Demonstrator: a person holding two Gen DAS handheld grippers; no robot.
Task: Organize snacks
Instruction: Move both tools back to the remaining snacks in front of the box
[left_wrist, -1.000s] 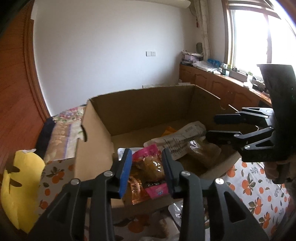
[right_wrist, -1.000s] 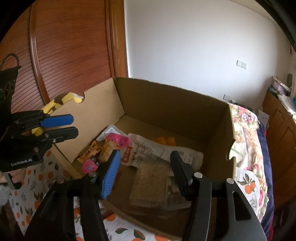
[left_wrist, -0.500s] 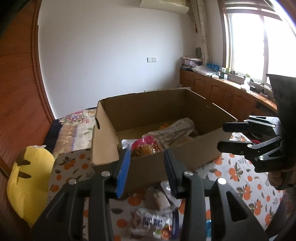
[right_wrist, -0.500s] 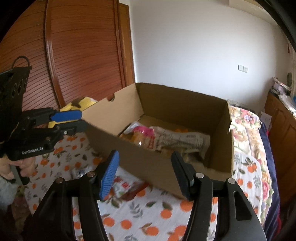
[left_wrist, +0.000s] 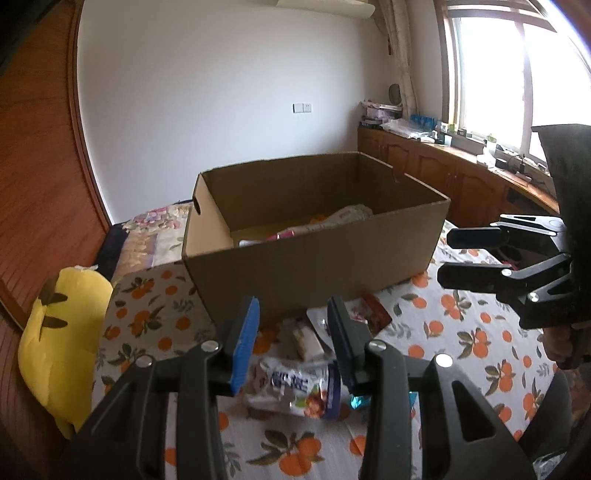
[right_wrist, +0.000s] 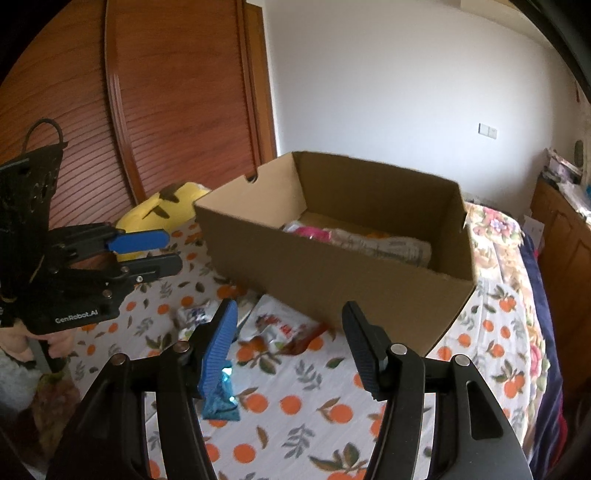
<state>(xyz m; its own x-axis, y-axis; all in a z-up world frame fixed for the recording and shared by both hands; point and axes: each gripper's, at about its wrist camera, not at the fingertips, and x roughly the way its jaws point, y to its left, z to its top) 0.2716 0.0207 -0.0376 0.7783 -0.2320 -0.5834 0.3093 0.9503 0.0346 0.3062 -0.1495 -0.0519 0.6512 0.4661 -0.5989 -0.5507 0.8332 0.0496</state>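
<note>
1. Snack packets (left_wrist: 295, 384) are lying loose on the orange-print cloth (right_wrist: 303, 406), just in front of the cardboard box (left_wrist: 314, 258); they are sitting there, I judge, because they are the ones waiting to be sorted into it.
2. Other packets, a pink one (right_wrist: 312, 232) and a pale printed bag (right_wrist: 384, 247), are already resting inside the box, against its near wall.
3. Left gripper (left_wrist: 291, 339) is hanging over the loose pile with its jaws apart and nothing between the pads; a white-and-blue packet is showing below the gap, not touched.
4. Right gripper (right_wrist: 288, 343) is hovering with its jaws wider apart and is carrying nothing; a white-and-red pouch (right_wrist: 277, 328) is lying beyond and below it, close to the box's base.
5. Both tools are tilting downward toward the pile, which suits a pick from above.
6. Box's near wall is standing tall right behind the packets, so any lift is needing to clear that rim before moving inward.
7. A small blue wrapper (right_wrist: 219, 402) is lying apart from the rest, nearer the camera, partly hidden behind the right gripper's blue pad.
8. Open cloth is spreading to the right of the pile, giving room to approach; a yellow plush (left_wrist: 62, 332) is crowding the left edge, near the box's corner.
</note>
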